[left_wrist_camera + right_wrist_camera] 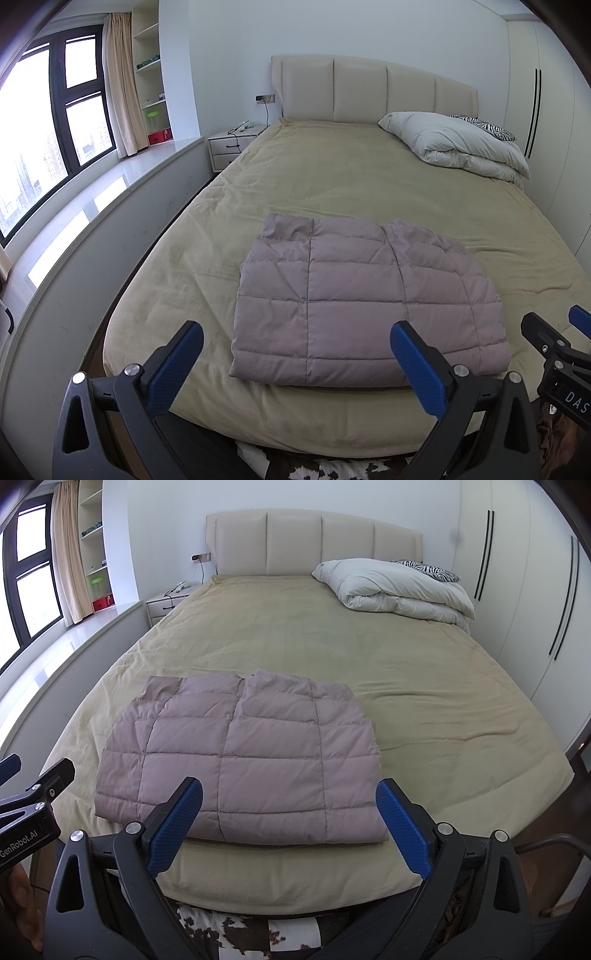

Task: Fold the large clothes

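Left tool [295, 352]: right up against the lens, blue-padded fingers spread wide, nothing between them, hanging over the foot end of the bed.
Right tool [289, 814]: same deal, jaws wide apart and empty, held just short of the near edge of the jacket; the left tool's black tip pokes in at the left edge of this view.
Quilted jacket [240, 760]: dusty-pink puffer thing, folded into a chunky rectangle, lying flat on the bed near the foot end, a bit left of centre. Neither tool is touching it.
Bed [424, 686]: tan cover, a few wrinkles, beige padded headboard [314, 542] at the far end.
White duvet [395, 587]: bundled up in the far right corner, with a zebra-print pillow [428, 568] tucked behind it.
Nightstand [232, 146]: white, left of the headboard, cables on top.
Window [44, 133]: dark-framed, far left, cream curtain [122, 85] next to it.
Rug [236, 934]: cowhide pattern, peeking out below the bed.
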Demonstrator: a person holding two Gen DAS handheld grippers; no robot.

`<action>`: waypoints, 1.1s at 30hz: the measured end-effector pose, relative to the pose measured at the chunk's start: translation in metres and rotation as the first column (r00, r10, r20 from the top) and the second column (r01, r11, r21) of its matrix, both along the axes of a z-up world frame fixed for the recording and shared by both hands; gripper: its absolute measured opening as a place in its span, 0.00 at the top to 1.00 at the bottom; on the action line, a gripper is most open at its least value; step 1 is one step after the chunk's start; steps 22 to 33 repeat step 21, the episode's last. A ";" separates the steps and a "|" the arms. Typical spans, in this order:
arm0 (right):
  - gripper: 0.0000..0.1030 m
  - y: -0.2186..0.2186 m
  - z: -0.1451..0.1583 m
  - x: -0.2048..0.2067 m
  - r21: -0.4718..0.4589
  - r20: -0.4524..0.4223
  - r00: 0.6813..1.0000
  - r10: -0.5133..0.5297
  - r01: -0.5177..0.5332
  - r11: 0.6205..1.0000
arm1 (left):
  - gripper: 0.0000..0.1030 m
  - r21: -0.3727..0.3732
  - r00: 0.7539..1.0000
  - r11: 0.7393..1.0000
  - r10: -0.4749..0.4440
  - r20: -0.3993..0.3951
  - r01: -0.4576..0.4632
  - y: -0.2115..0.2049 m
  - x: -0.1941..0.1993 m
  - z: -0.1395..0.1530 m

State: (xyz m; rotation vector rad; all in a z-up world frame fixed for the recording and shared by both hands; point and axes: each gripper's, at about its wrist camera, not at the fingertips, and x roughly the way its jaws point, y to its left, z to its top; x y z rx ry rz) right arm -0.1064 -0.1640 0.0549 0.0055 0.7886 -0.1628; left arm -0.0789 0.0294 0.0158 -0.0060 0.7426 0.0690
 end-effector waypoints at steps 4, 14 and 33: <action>0.07 0.002 -0.002 -0.001 0.000 -0.003 1.000 0.001 -0.001 1.000 | 0.00 -0.001 1.000 1.000 -0.002 -0.004 0.002 0.000 -0.001 -0.002; 0.07 -0.001 -0.004 -0.001 0.004 -0.009 1.000 0.004 -0.004 1.000 | 0.00 0.006 1.000 1.000 -0.021 0.006 0.021 -0.001 -0.001 -0.004; 0.07 -0.003 -0.008 0.000 0.008 -0.017 1.000 0.006 -0.006 1.000 | 0.00 0.007 0.999 1.000 -0.030 0.016 0.030 -0.002 0.001 -0.004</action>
